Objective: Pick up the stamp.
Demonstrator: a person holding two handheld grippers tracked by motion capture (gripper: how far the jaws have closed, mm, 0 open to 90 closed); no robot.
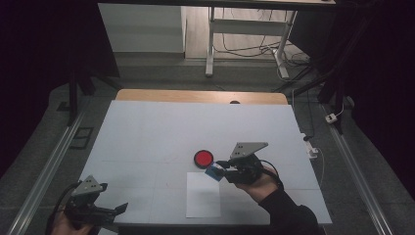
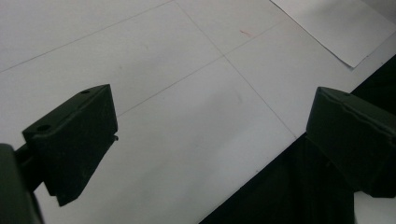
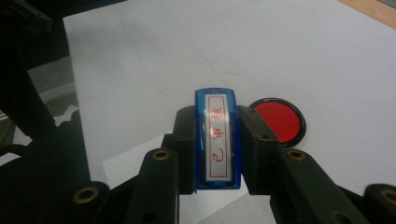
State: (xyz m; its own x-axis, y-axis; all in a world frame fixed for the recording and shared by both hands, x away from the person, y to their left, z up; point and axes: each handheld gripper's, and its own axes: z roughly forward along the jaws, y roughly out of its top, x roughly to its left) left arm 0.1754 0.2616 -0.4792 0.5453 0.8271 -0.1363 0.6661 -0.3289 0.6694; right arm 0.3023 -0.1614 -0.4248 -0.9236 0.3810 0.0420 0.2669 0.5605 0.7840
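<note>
My right gripper (image 3: 216, 140) is shut on a blue stamp (image 3: 217, 140) with a white label and red characters, held just above the table. In the high view the right gripper (image 1: 219, 170) holds the blue stamp (image 1: 213, 171) at the upper right corner of a white sheet of paper (image 1: 203, 197), close to a round red ink pad (image 1: 203, 158). The red ink pad (image 3: 279, 121) lies on the table just right of the stamp. My left gripper (image 1: 117, 209) rests at the table's front left edge, jaws wide open and empty (image 2: 210, 140).
The white tabletop (image 1: 161, 132) has a wooden strip (image 1: 200, 96) along its far edge. The corner of the paper (image 2: 341, 28) lies ahead of the left gripper. Beyond the table stand desk legs (image 1: 210, 44) and cables on the floor.
</note>
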